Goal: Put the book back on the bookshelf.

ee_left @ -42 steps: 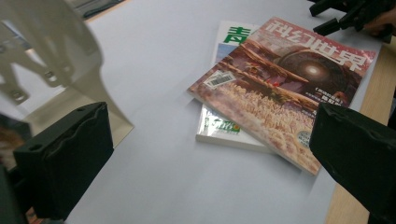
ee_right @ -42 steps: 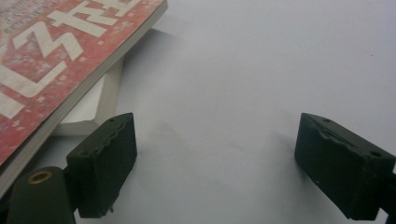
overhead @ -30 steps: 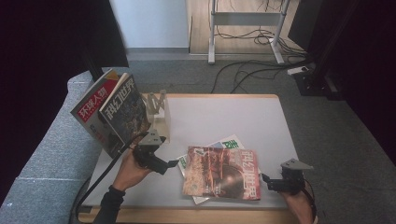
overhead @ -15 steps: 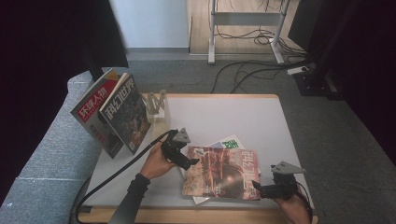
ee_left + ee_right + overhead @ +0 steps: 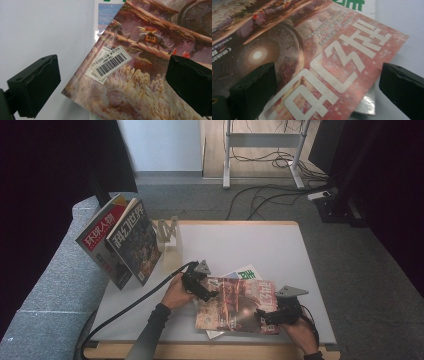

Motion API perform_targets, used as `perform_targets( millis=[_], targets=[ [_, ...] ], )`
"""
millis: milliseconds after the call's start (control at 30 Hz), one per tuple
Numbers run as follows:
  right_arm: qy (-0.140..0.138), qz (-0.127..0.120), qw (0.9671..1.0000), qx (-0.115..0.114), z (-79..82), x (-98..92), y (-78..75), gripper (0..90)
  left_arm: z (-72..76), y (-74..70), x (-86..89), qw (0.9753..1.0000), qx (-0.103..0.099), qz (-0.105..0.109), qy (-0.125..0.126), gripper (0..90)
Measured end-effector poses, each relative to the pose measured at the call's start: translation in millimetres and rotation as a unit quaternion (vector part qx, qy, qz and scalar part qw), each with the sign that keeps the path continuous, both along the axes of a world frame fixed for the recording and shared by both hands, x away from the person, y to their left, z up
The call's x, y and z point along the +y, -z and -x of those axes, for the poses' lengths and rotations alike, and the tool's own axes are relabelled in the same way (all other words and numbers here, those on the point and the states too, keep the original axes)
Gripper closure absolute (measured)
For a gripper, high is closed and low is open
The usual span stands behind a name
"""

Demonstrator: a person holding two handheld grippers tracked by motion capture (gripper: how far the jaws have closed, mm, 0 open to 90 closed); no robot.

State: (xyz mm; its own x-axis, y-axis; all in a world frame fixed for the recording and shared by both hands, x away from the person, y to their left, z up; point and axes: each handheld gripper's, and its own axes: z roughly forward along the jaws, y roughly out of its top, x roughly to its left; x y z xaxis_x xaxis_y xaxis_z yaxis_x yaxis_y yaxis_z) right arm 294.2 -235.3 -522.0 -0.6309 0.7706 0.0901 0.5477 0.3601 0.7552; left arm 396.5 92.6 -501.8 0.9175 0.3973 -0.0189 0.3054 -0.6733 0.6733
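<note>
High view: both grippers, left (image 5: 204, 289) and right (image 5: 267, 314), have fingers wide apart over the red magazine (image 5: 235, 302); next, I think, pinch its edges.

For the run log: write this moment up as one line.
left gripper: open, at red magazine barcode corner | right gripper: open, over its title end | white-and-green magazine underneath | two magazines upright in rack

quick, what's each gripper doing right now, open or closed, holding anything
Left gripper: open, holding nothing, at the left edge of the top magazine.
Right gripper: open, holding nothing, at its right edge.
</note>
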Motion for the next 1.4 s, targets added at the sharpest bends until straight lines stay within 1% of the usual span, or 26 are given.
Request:
perform_targets(
  millis=[100, 133, 200, 267, 300, 400, 433, 467, 567, 667, 700, 733, 800, 867, 933, 1000, 1067, 1200, 1400],
  targets=[
    [-0.003, 0.006, 1.0000, 0.001, -0.5, 1.2, -0.9, 0.0, -0.6, 5.2, -1.5, 1.0000, 0.004, -0.006, 0.003, 0.0],
    [-0.004, 0.008, 1.0000, 0.000, -1.1, 1.8, -1.3, 0.0, -1.0, 5.8, -1.2, 1.0000, 0.008, -0.002, 0.002, 0.0],
    [-0.009, 0.011, 0.9999, 0.000, -3.0, 3.6, -1.8, 0.0, -1.1, 5.2, -0.4, 1.0000, 0.007, -0.006, 0.002, 0.0],
    [-0.018, 0.013, 0.9997, 0.001, -7.6, 9.3, -2.2, 0.0, -0.2, 3.8, 0.8, 0.9999, 0.003, -0.014, 0.002, 0.0],
    [-0.018, 0.013, 0.9997, 0.001, -7.6, 9.3, -2.2, 0.0, 0.4, 3.1, 1.9, 0.9998, 0.003, -0.018, 0.001, 0.0],
    [-0.029, 0.019, 0.9994, 0.005, -13.5, 18.2, -3.4, 0.0, 3.4, 1.9, 9.1, 0.9997, 0.003, -0.024, -0.005, 0.0],
    [-0.036, 0.020, 0.9991, 0.007, -18.2, 24.7, -3.9, 0.0, 5.5, 2.5, 16.1, 0.9997, 0.009, -0.021, -0.012, 0.0],
    [-0.036, 0.020, 0.9991, 0.007, -18.2, 24.7, -3.9, 0.0, 5.5, 2.5, 16.1, 0.9997, 0.009, -0.021, -0.012, 0.0],
    [-0.048, 0.020, 0.9986, 0.007, -24.9, 35.1, -3.8, 0.0, 9.4, 4.8, 33.4, 0.9994, 0.024, -0.011, -0.021, 0.0],
    [-0.057, 0.025, 0.9980, 0.004, -29.7, 43.7, -4.4, 0.0, 12.9, 7.4, 47.9, 0.9986, 0.040, 0.003, -0.034, 0.0],
    [-0.056, 0.032, 0.9979, -0.001, -29.8, 46.0, -5.5, 0.0, 13.9, 7.9, 51.4, 0.9984, 0.043, 0.006, -0.036, 0.0],
    [-0.058, 0.043, 0.9974, -0.009, -28.1, 48.4, -8.6, 0.9, 14.8, 7.9, 54.1, 0.9982, 0.046, 0.006, -0.039, 0.0],
    [-0.058, 0.044, 0.9973, -0.012, -26.6, 48.6, -10.0, 0.9, 16.9, 7.4, 57.1, 0.9979, 0.047, 0.004, -0.043, 0.2],
    [-0.057, 0.039, 0.9975, -0.014, -19.9, 46.8, -14.1, 0.9, 19.2, 6.9, 57.9, 0.9979, 0.043, 0.002, -0.048, 0.3],
    [-0.058, 0.045, 0.9971, -0.018, -11.7, 43.8, -17.0, 0.9, 21.3, 6.3, 57.9, 0.9977, 0.042, -0.001, -0.052, 0.3],
    [-0.060, 0.048, 0.9969, -0.017, -2.7, 38.7, -18.3, 0.9, 23.2, 6.1, 58.0, 0.9975, 0.043, -0.003, -0.056, 0.4],
    [-0.058, 0.047, 0.9971, -0.016, 6.7, 32.8, -18.4, 0.9, 26.3, 5.7, 58.9, 0.9973, 0.042, -0.006, -0.060, 0.5],
    [-0.058, 0.046, 0.9972, -0.014, 25.5, 22.1, -14.1, 0.8, 32.8, 6.6, 62.5, 0.9966, 0.040, 0.001, -0.072, 1.1],
    [-0.056, 0.047, 0.9972, -0.014, 34.6, 20.2, -10.0, 0.8, 39.5, 6.0, 65.9, 0.9957, 0.039, -0.003, -0.084, 1.3]
  ],
)
